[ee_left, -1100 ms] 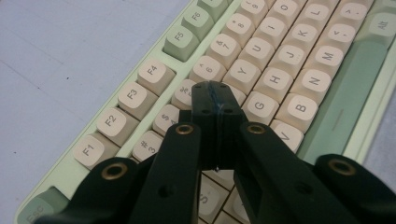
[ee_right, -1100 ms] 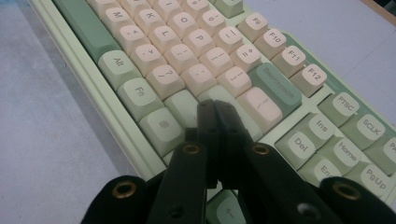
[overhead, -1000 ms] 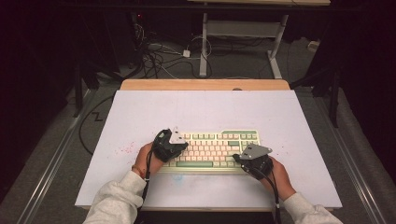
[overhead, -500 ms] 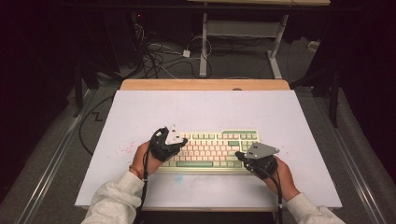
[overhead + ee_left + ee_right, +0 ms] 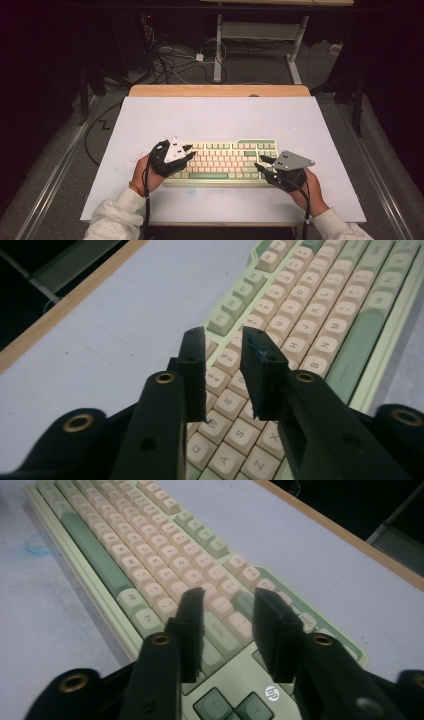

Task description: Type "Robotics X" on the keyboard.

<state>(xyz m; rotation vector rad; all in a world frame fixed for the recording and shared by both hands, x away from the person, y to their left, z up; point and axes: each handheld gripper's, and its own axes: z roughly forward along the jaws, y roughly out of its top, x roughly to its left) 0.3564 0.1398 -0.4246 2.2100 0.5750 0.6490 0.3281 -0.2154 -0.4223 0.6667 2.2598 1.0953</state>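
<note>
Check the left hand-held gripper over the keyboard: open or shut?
Open. The left hand-held gripper shows a clear gap between its black jaws, which have just been opening, with nothing between them, above the green-and-cream plastic keyboard.

My keyboard [image 5: 225,160] has a pale green case, cream keys and darker sage green keys at its edges and space bar, lying on my white table [image 5: 215,115] with its light wood far edge, faint pink and blue smudges, under my black hand-held grippers with grey plates.
</note>
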